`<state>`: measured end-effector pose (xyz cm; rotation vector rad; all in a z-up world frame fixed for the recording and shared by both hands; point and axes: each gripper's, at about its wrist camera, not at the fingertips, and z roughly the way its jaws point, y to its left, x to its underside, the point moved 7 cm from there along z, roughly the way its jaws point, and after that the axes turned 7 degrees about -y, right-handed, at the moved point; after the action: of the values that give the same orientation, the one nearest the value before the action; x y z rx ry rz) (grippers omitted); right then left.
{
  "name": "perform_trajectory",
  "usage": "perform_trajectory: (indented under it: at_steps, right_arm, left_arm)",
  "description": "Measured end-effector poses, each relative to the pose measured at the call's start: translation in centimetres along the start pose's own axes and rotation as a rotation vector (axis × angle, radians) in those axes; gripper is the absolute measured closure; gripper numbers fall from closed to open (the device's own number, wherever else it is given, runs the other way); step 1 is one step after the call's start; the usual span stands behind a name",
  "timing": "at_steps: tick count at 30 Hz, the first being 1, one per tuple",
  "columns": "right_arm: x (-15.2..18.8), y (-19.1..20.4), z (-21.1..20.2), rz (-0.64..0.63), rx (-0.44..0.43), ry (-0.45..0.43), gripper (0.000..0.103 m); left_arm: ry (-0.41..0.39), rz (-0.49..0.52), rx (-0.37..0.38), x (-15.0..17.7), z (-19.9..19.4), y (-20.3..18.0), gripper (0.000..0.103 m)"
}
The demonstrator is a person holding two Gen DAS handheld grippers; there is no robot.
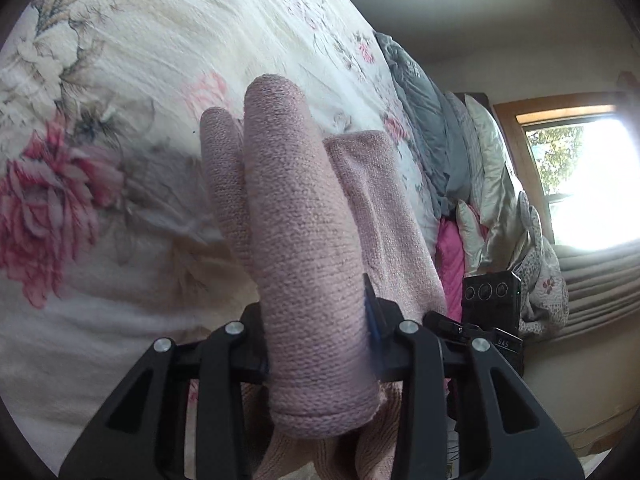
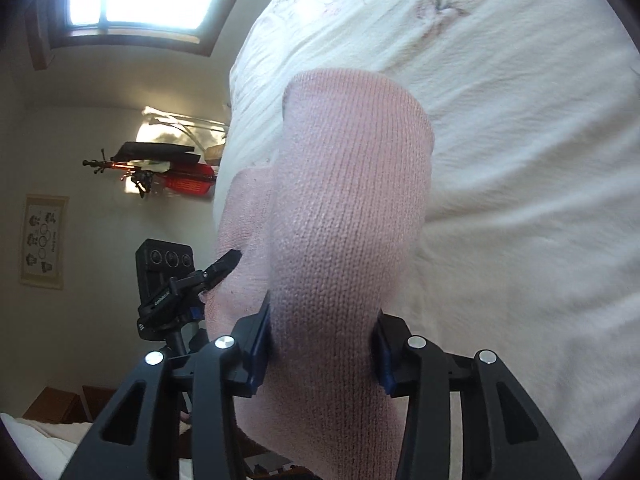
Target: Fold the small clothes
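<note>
- The floral bedspread (image 1: 120, 128) fills the background in both views; its edges run out of frame and parts are blurred.
- The pink knit garment (image 1: 312, 240) hangs in folds above the bed, covering most of each gripper's fingers, and its full shape cannot be made out.
- The right gripper (image 2: 322, 344) has its jaws clamped on a thick roll of the knit, which bulges forward between them.
- The left gripper (image 1: 320, 344) has its jaws pinching another fold, which drapes over them.
</note>
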<state>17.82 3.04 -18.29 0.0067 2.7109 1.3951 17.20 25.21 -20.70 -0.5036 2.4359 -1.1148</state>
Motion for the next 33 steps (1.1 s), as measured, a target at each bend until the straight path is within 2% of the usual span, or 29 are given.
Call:
perform_trajectory:
  at_steps: [4, 8, 12, 14, 18, 22, 25, 28, 31, 33]
  right_arm:
    - [3.2, -4.3, -0.7, 0.078, 0.079, -0.002, 0.060]
    - [6.8, -8.1, 1.4, 0.131, 0.173, 0.045, 0.059]
    - [7.1, -7.9, 1.6, 0.154, 0.147, 0.006, 0.054]
    - [6.9, -7.4, 0.6, 0.105, 0.184, 0.001, 0.052]
    - [7.0, -5.1, -1.9, -0.072, 0.283, -0.022, 0.052]
    - [9.1, -2.9, -2.7, -0.197, 0.341, -0.012, 0.047]
    - [11.1, -3.5, -2.5, -0.221, 0.362, 0.016, 0.047]
    - [12.5, -4.3, -1.8, -0.184, 0.353, 0.027, 0.047]
    - [13.4, -4.3, -1.2, -0.178, 0.354, 0.031, 0.047]
    - [13.9, -3.9, -0.9, -0.185, 0.357, 0.033, 0.047]
  left_arm:
    - [0.066, -0.008, -0.064, 4.2, 3.1, 1.2, 0.069]
    - [0.126, -0.036, -0.218, 7.6, 5.4, 5.5, 0.066]
    - [0.086, -0.106, -0.237, 8.6, 4.5, 7.3, 0.062]
    - [0.074, -0.107, -0.250, 8.8, 3.3, 7.2, 0.062]
    - [0.012, -0.025, -0.290, 8.5, -0.4, 5.2, 0.062]
    - [-0.004, 0.000, -0.257, 10.8, -2.6, 2.6, 0.062]
    - [0.071, 0.046, -0.248, 14.9, -1.3, 1.1, 0.061]
    - [0.142, 0.074, -0.318, 17.2, 0.8, 2.4, 0.059]
    - [0.205, 0.027, -0.392, 18.7, 2.9, 5.0, 0.057]
    - [0.216, -0.031, -0.381, 19.1, 3.7, 6.0, 0.060]
